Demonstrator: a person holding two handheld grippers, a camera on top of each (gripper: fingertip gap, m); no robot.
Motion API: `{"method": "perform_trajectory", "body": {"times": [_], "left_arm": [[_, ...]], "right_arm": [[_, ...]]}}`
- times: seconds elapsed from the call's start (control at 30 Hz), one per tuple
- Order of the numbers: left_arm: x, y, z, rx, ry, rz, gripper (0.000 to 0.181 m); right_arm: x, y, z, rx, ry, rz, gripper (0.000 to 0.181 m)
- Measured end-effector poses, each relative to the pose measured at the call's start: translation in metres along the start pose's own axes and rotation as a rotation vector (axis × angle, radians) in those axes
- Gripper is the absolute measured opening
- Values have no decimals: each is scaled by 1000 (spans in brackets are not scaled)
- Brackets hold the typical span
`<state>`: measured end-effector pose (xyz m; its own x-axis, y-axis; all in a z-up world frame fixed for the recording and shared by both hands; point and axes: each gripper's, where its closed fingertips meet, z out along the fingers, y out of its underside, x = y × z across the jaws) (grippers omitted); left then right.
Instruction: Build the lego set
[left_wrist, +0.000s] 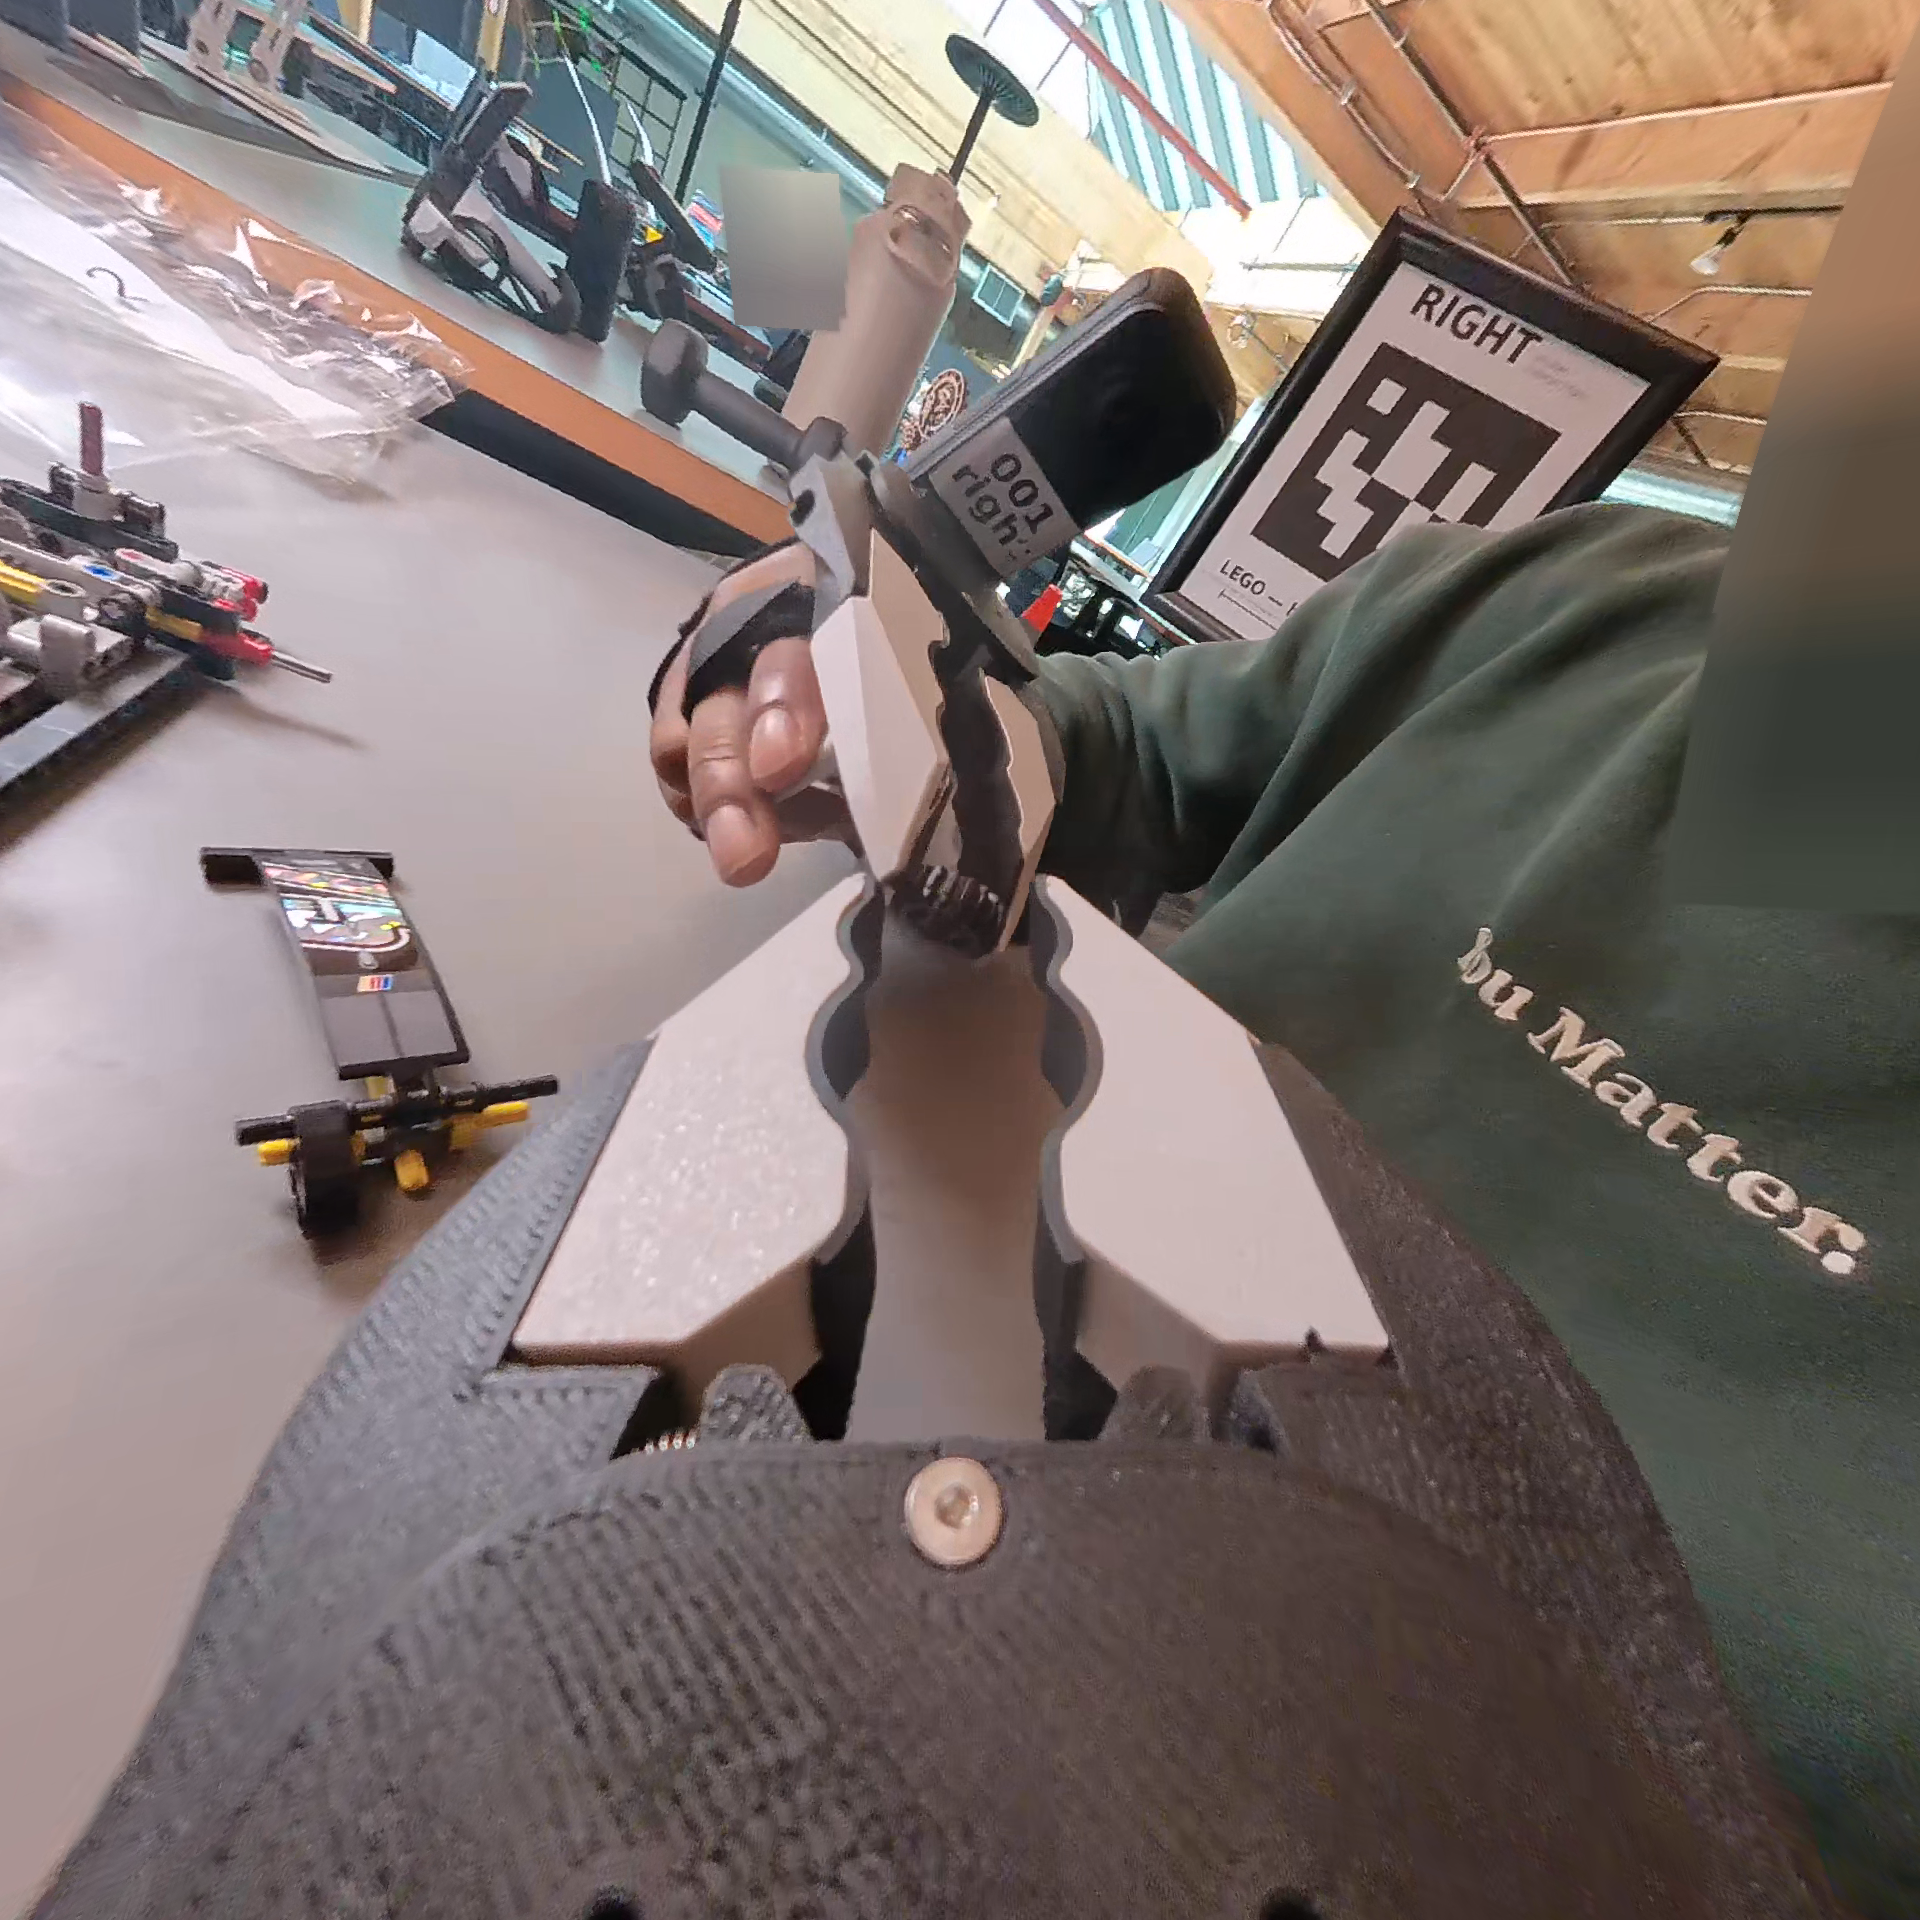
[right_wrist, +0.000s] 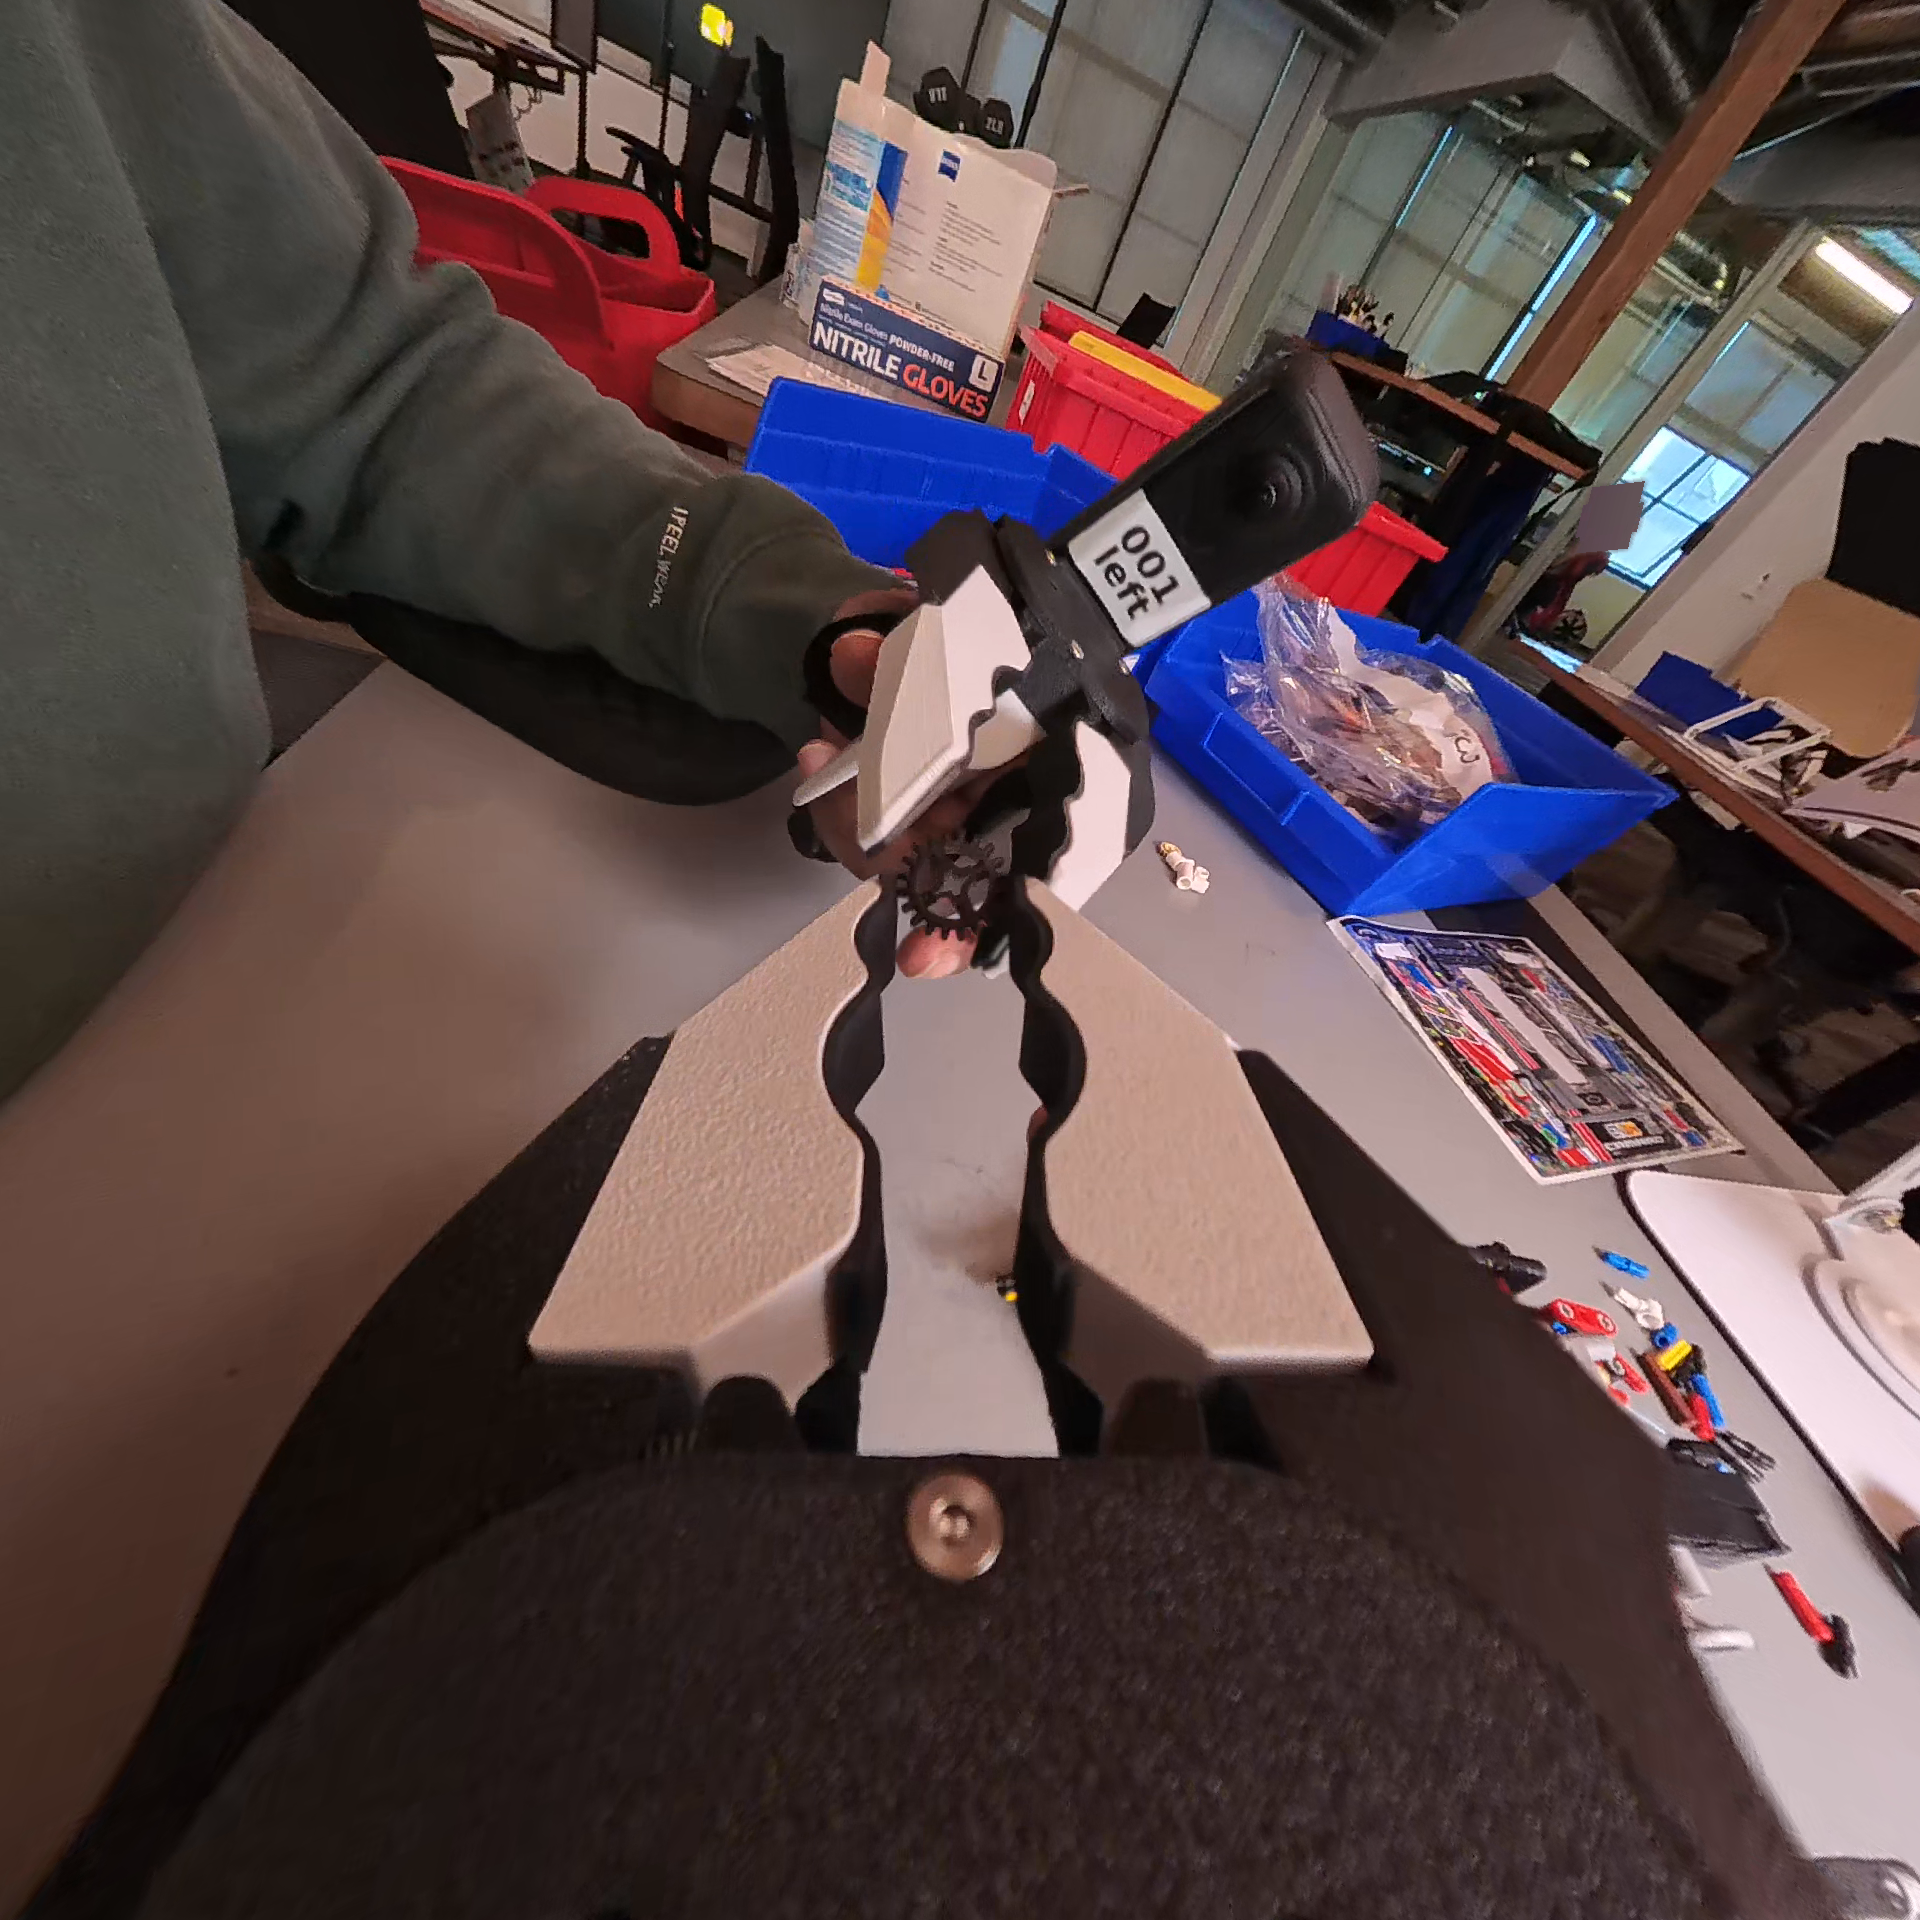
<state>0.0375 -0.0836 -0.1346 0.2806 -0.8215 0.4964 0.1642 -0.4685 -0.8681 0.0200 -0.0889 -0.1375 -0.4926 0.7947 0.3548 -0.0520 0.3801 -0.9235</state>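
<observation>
Tools: two, one in each hand, raised above the grey worktop and meeting tip to tip.
Gear: one small black toothed gear, held up in the air at the point where the two tools' tips meet.
Left tool: fingers narrowly apart, their tips at either side of the gear; whether they press on it I cannot tell.
Right tool: fingers narrowly apart, the gear just at their tips; a firm grip cannot be told either.
Hands: two, a right hand and a left hand, both in green sleeves.
Built pieces: two on the worktop, well to the left of the tools, a black winged section with yellow pins and a larger assembly.
Blue bins: two, the nearer one holding a clear bag.
Instruction sheet: one, right of the tools.
Loose bricks: a small scatter, too many to count.
</observation>
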Motion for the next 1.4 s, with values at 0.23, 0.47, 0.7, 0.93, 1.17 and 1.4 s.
{"method": "perform_trajectory", "body": {"times": [0.23,0.47,0.7,0.93,1.17,1.4], "left_arm": [[-6,-1,-5,3,-28,-9,21],[-23,6,-9,-64,-157,35,19],[-30,16,-10,-126,-199,40,19],[-61,33,-24,-261,-392,144,19],[-83,54,-29,-428,-544,284,19],[-92,61,-30,-473,-592,317,19]], "right_arm": [[6,2,-2,-11,26,-17,18],[11,19,2,-93,56,-42,18],[9,29,7,-143,38,-80,17],[30,58,-12,-391,-95,-2,31],[55,125,-31,-847,-377,19,42],[44,142,-23,-922,-516,22,26]]}}
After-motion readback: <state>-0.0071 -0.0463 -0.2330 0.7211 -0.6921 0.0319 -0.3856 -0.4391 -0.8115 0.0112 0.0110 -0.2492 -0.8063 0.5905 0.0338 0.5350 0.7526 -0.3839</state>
